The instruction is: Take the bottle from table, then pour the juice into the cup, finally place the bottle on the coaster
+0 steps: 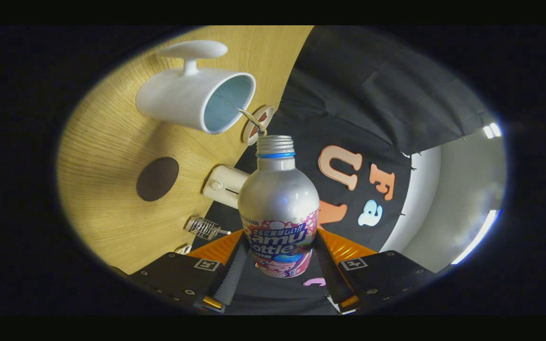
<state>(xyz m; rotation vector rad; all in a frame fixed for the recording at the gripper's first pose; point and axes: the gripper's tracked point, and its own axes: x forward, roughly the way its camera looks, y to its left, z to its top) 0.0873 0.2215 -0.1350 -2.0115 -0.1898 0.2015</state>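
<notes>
A silver bottle (278,199) with a pink and blue label is clamped between the two fingers of my gripper (280,248), which is shut on its lower body. The whole view is rolled over, so the bottle is tipped with its open threaded mouth (275,140) pointing at the white cup (185,99). A thin brownish stream of juice (250,119) arcs from the mouth to the cup's rim. The cup stands on the wooden table (102,142), its handle (192,49) on the far side. The dark brown round coaster (157,178) lies on the table beside the cup, clear of the bottle.
A small white box (223,185) sits at the table's edge near the bottle's shoulder. A metal wire piece (204,227) lies close to the left finger. A small round disc (255,127) rests by the cup's mouth. The black cloth wall (372,94) hangs beyond the table.
</notes>
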